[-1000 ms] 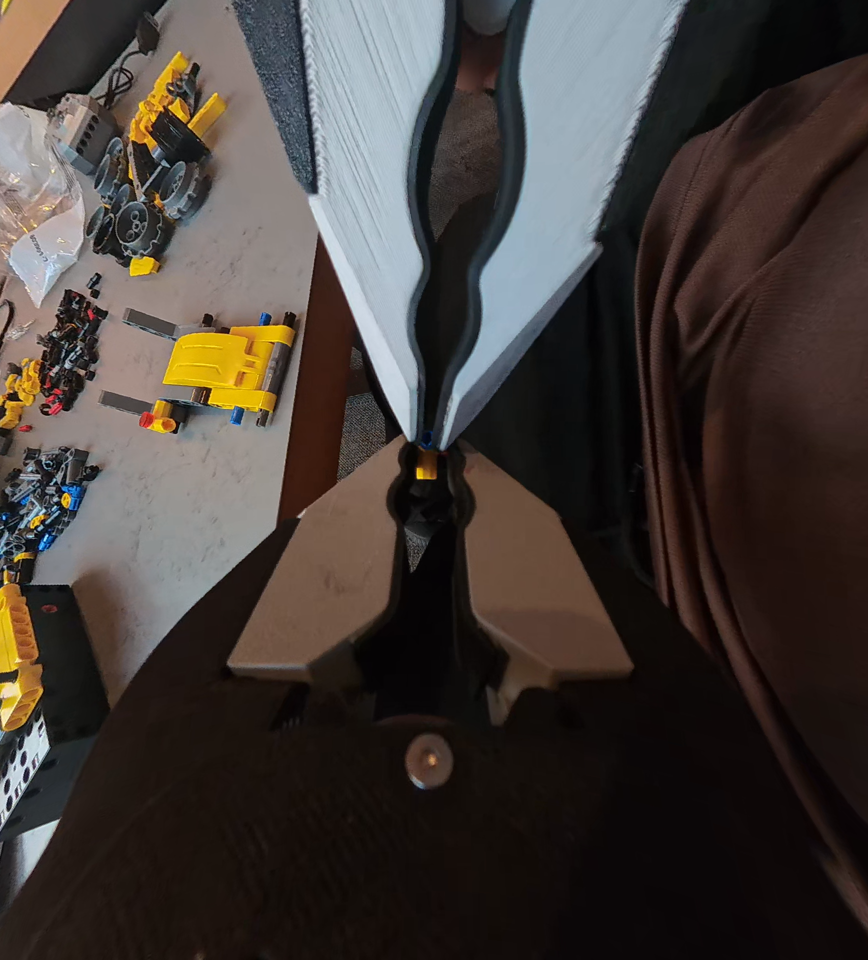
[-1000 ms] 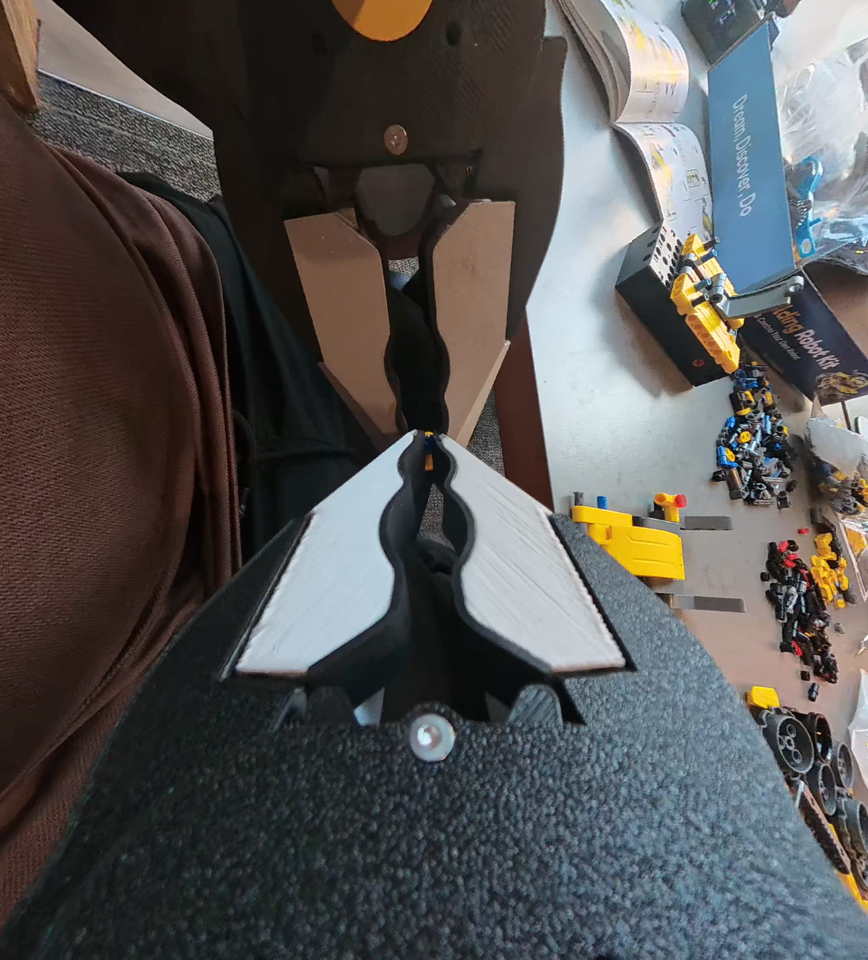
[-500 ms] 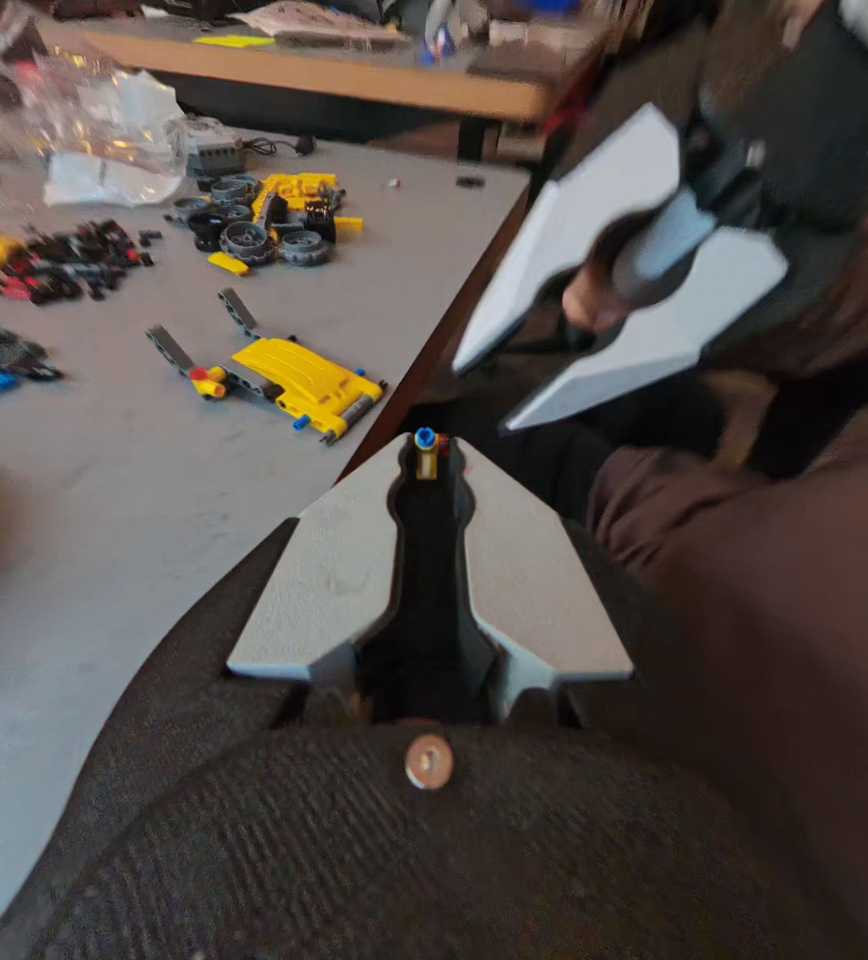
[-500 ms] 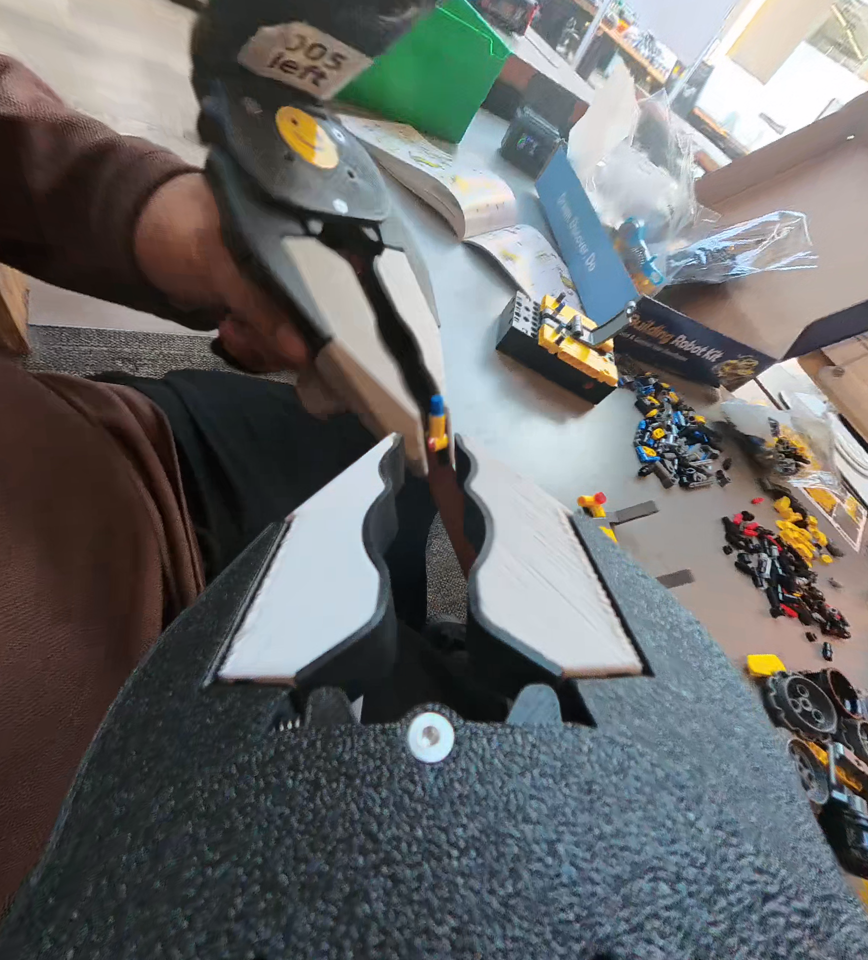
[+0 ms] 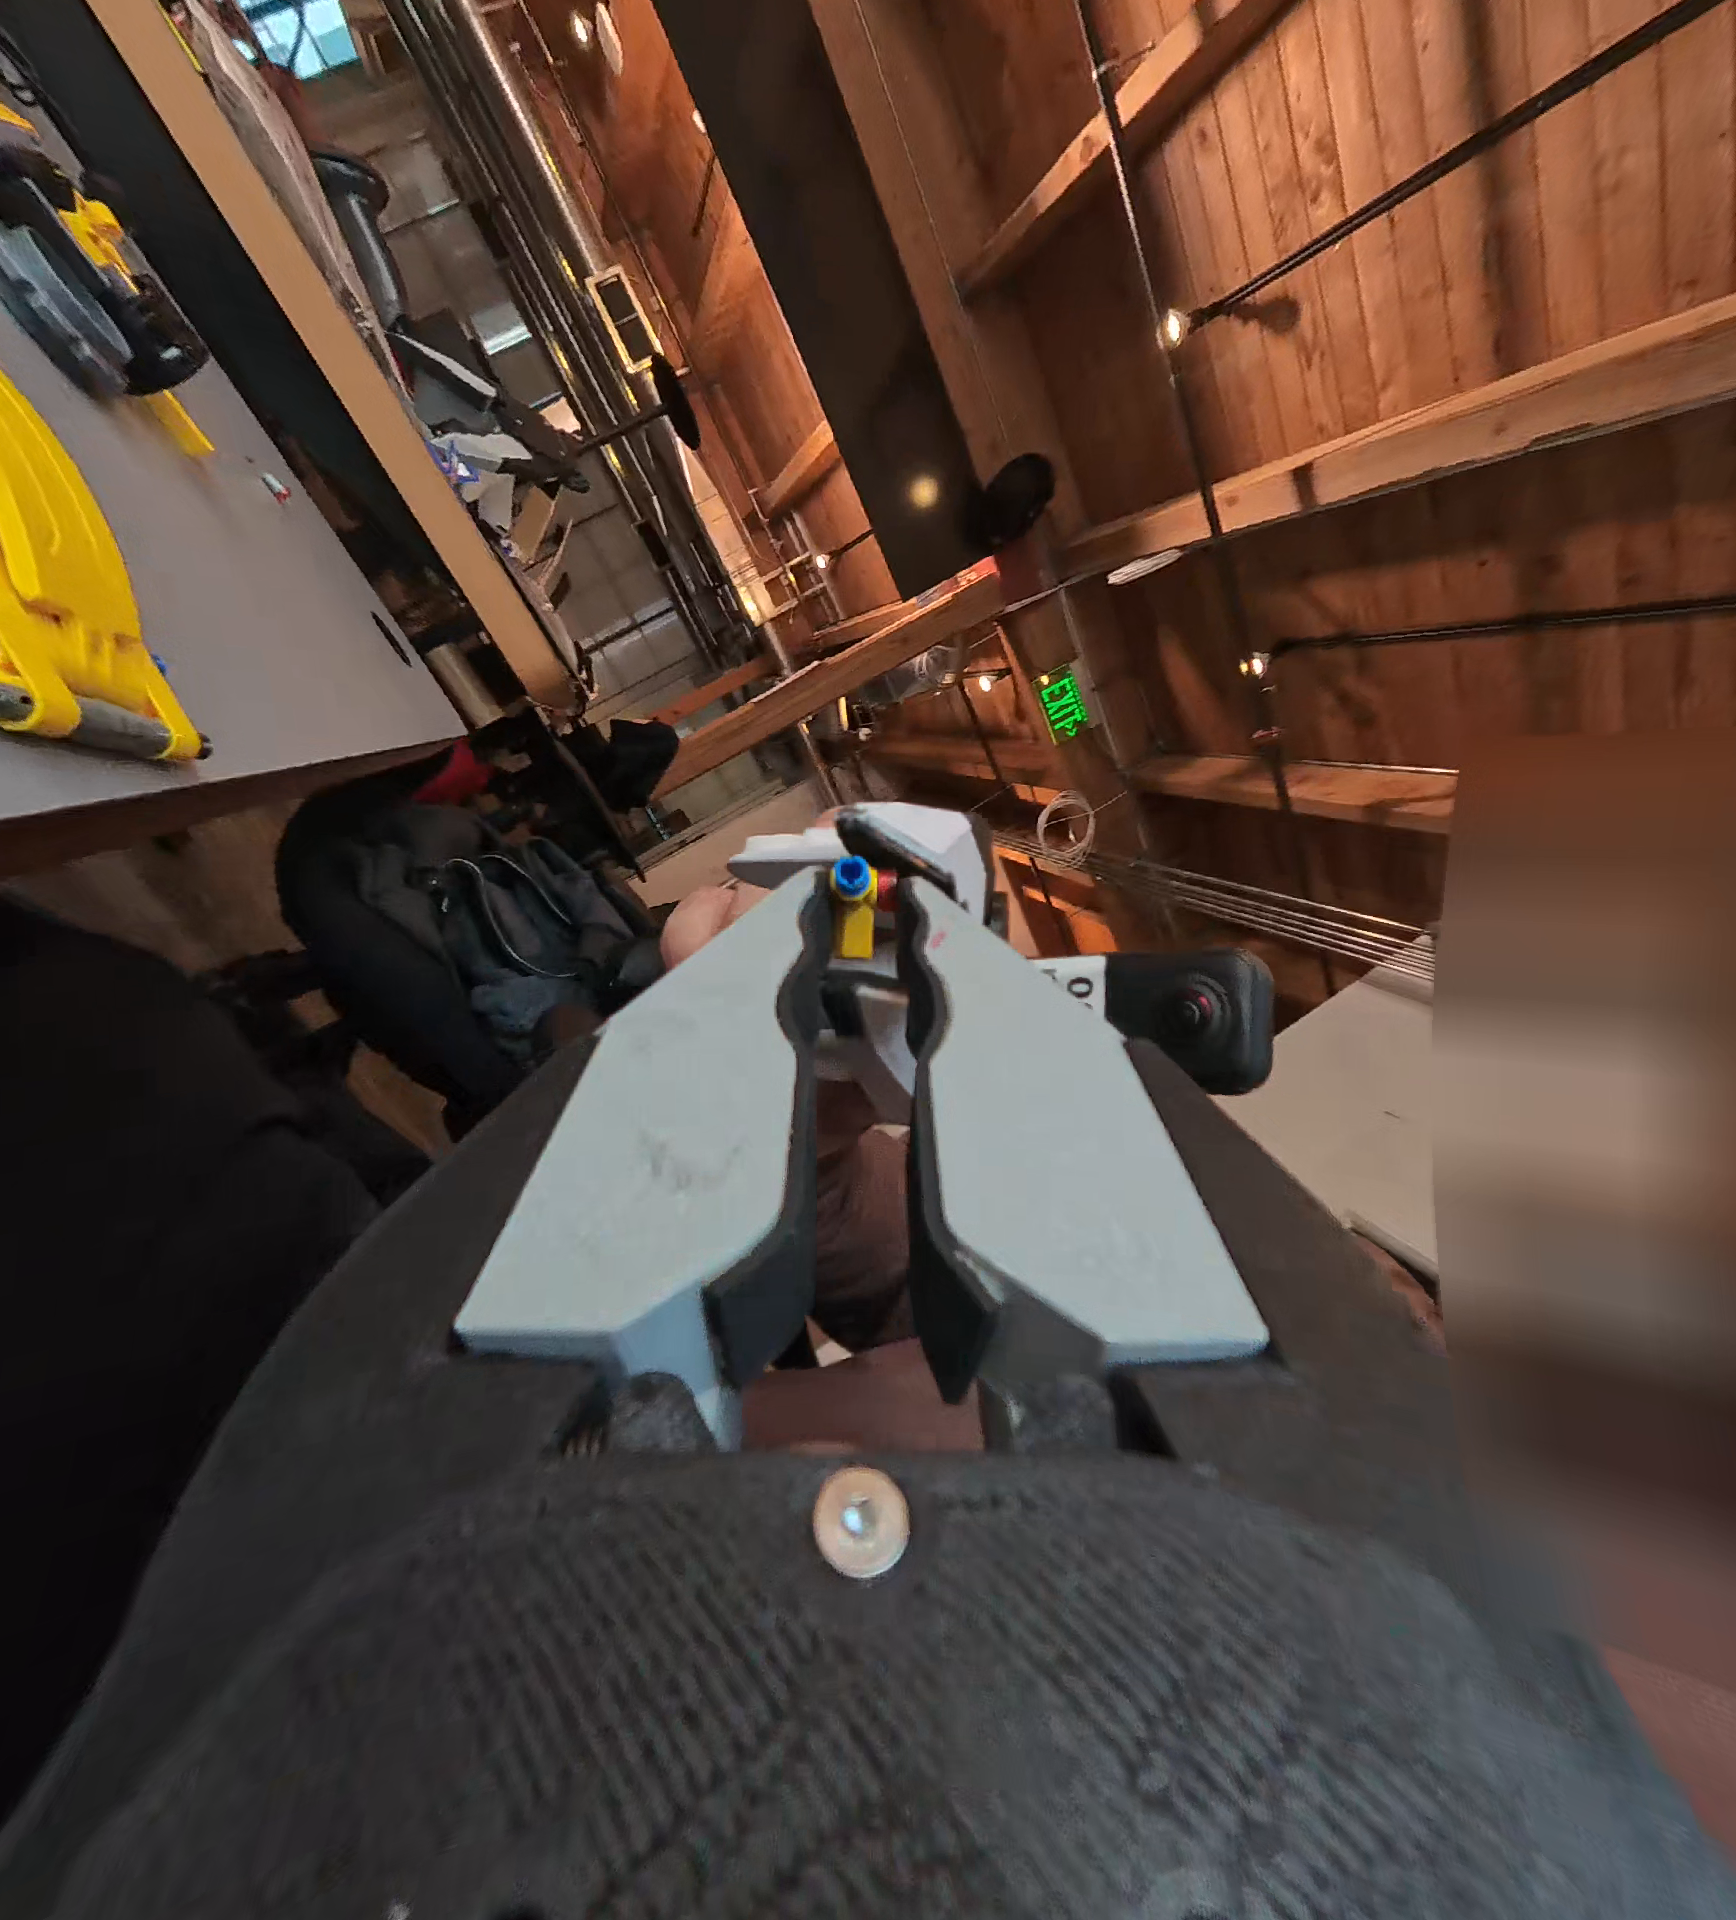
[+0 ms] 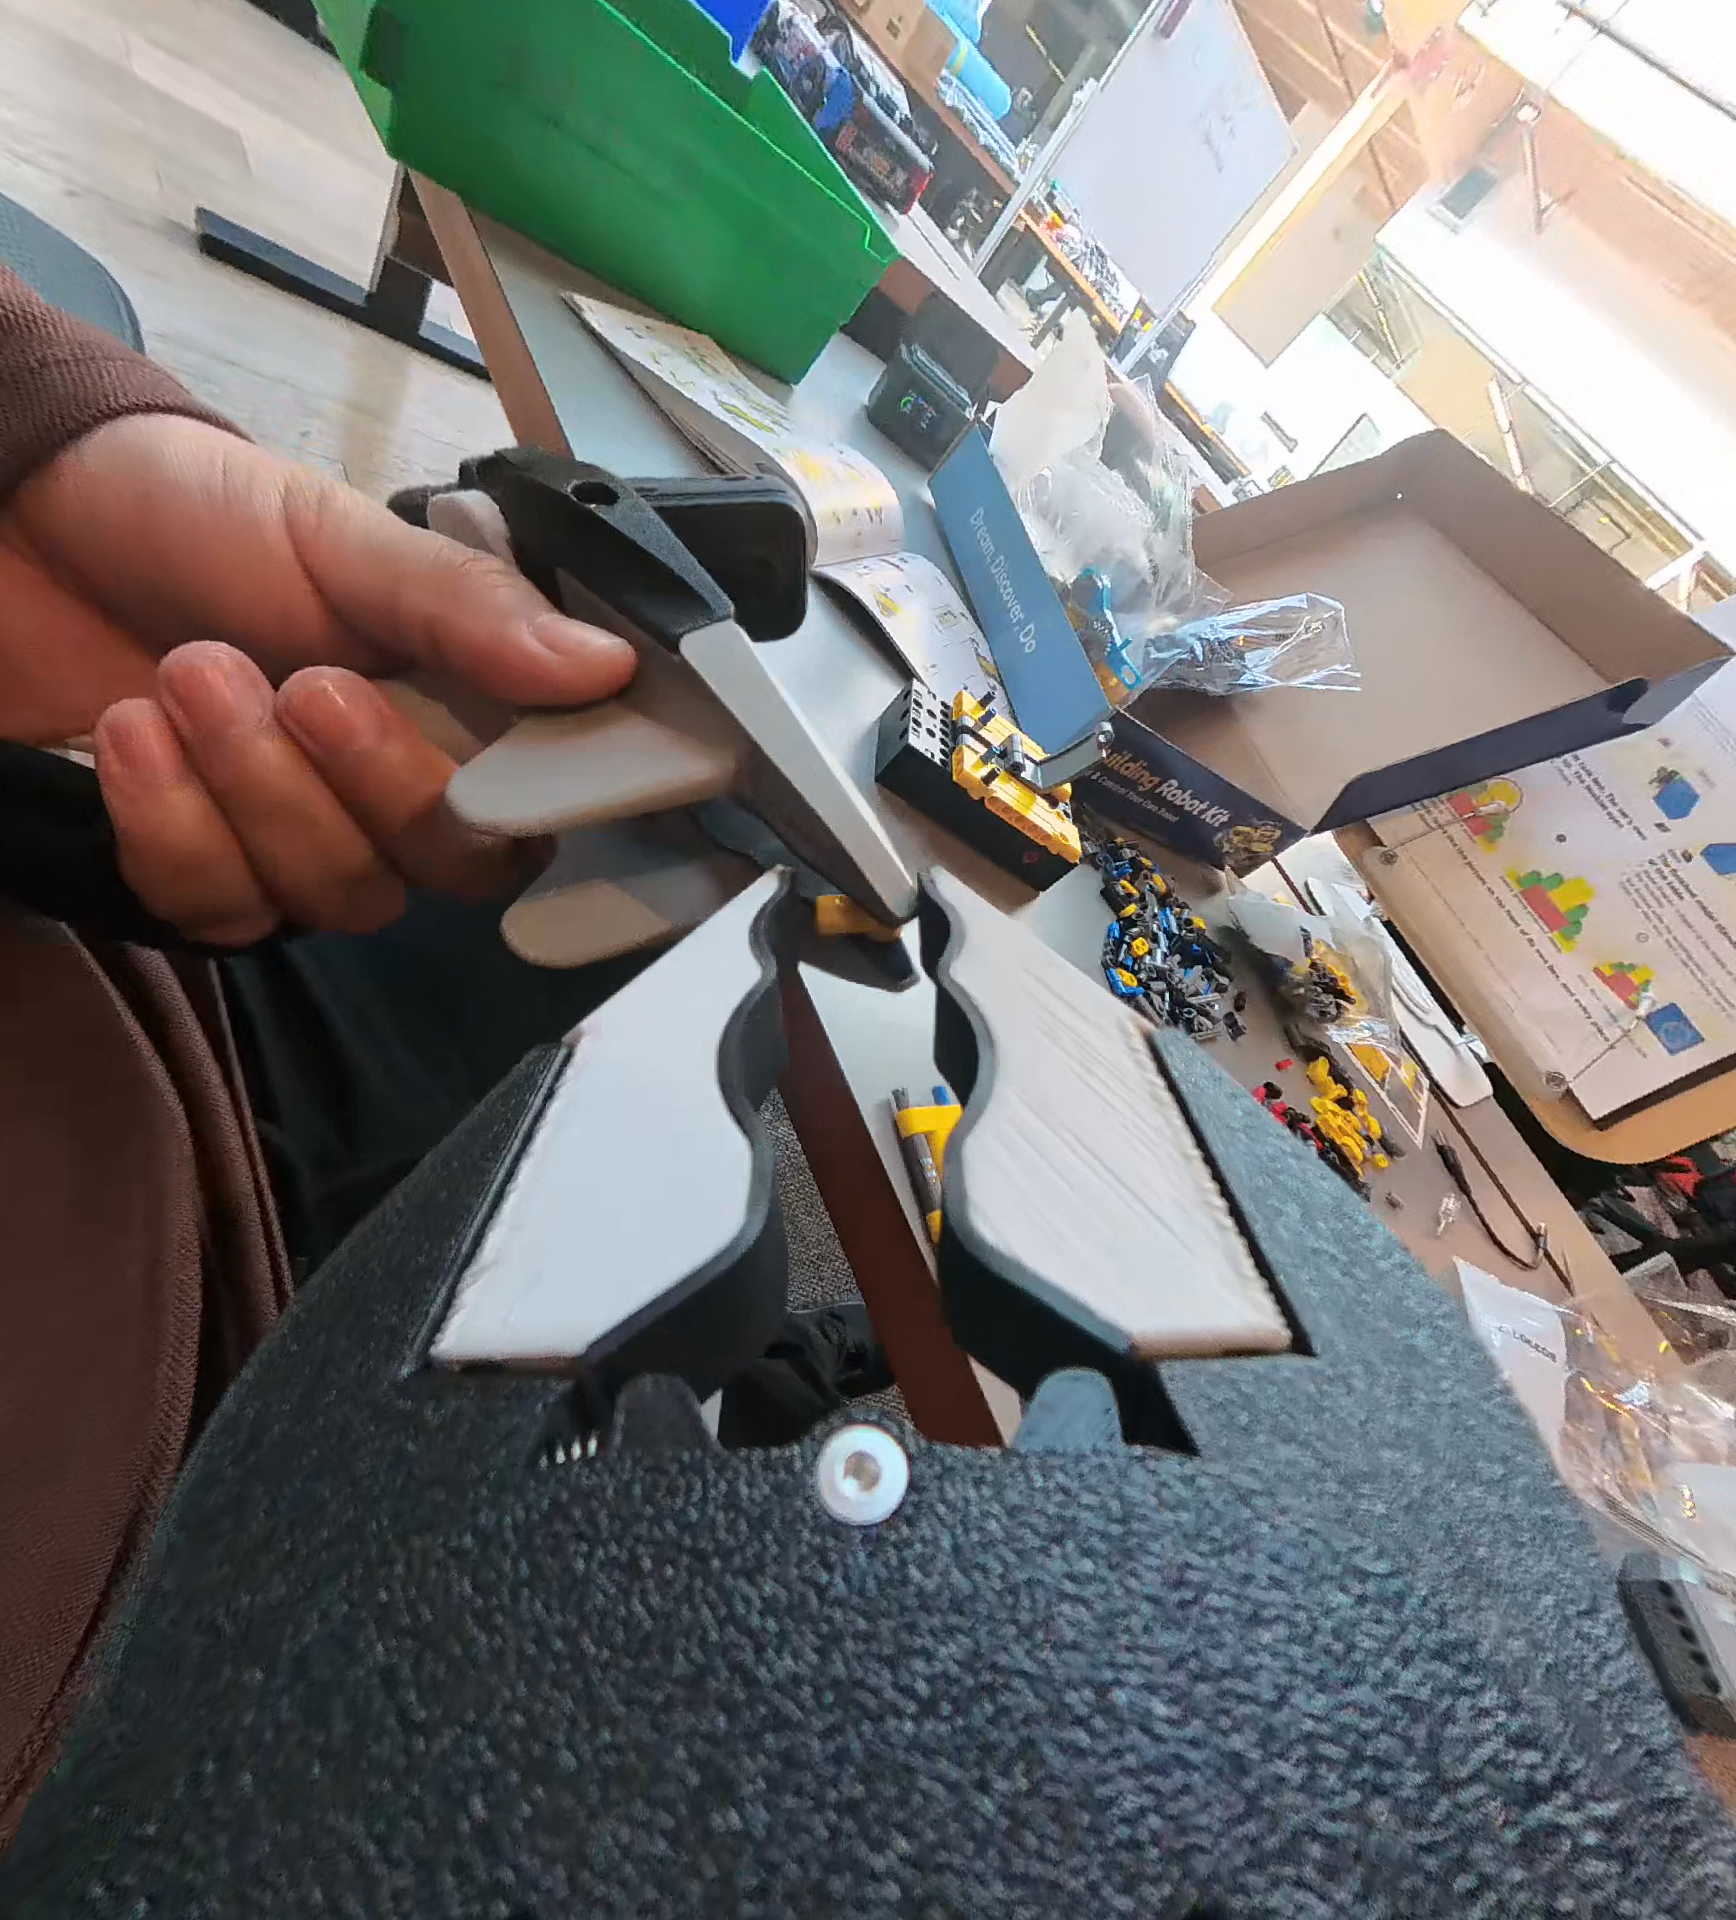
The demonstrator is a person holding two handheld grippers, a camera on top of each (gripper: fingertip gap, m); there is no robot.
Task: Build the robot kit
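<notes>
My left gripper is shut on a small yellow connector piece with a blue pin and a red pin at its top. It is held up in the air, off the table. In the right wrist view a hand holds the left gripper, and its tips with the yellow piece lie between my right gripper's open fingertips. My right gripper is open and empty. Its fingers stand on either side of the piece without touching it. The right gripper's tips show just beyond the piece in the left wrist view.
A grey table holds a yellow assembly, a black block with yellow parts, piles of small parts, an open booklet, a green bin, a cardboard box and plastic bags. Its brown edge runs below my right gripper. The grippers are tip to tip, or close to it.
A second ago both grippers met tip to tip on the piece. The right gripper has opened and let go; the left keeps the piece and has swung upward.
</notes>
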